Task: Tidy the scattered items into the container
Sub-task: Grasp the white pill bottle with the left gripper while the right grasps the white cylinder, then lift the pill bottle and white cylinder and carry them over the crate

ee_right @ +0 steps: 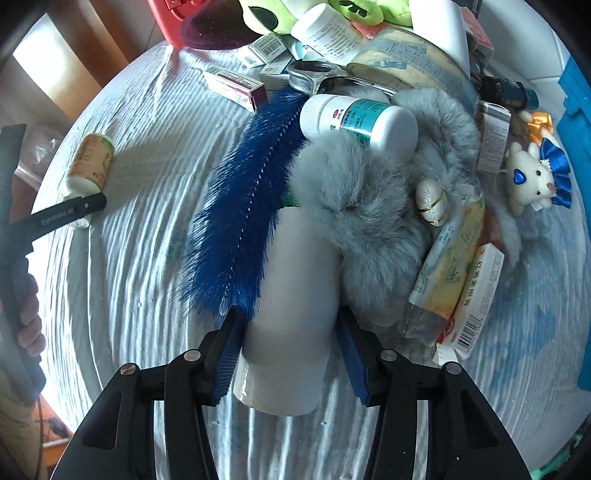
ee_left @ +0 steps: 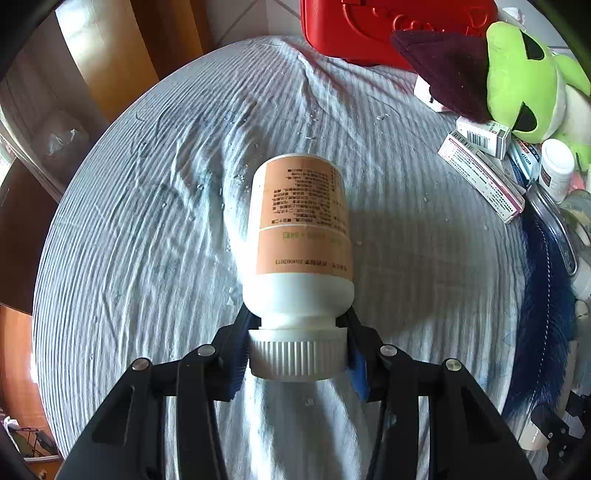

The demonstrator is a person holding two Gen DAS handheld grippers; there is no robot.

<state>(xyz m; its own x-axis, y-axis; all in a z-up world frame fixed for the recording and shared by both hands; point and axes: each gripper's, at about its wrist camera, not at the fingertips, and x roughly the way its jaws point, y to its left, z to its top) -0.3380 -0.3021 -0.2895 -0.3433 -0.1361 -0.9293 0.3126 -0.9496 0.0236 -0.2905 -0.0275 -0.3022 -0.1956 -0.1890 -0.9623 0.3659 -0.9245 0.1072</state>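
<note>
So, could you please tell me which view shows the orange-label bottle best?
The left wrist view: the bottle fills the centre, cap clamped in the left tongs. The right wrist view shows it small, far left.

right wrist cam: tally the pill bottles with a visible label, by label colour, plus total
Orange-label bottle: 1
Teal-label bottle: 1
White-label bottle: 1
Total: 3

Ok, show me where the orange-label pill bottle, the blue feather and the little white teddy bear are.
orange-label pill bottle (ee_left: pixel 303 221): left wrist view, on its label.
blue feather (ee_right: pixel 243 192): right wrist view, mid-vane beside the quill.
white teddy bear (ee_right: pixel 532 181): right wrist view, on its face.
</note>
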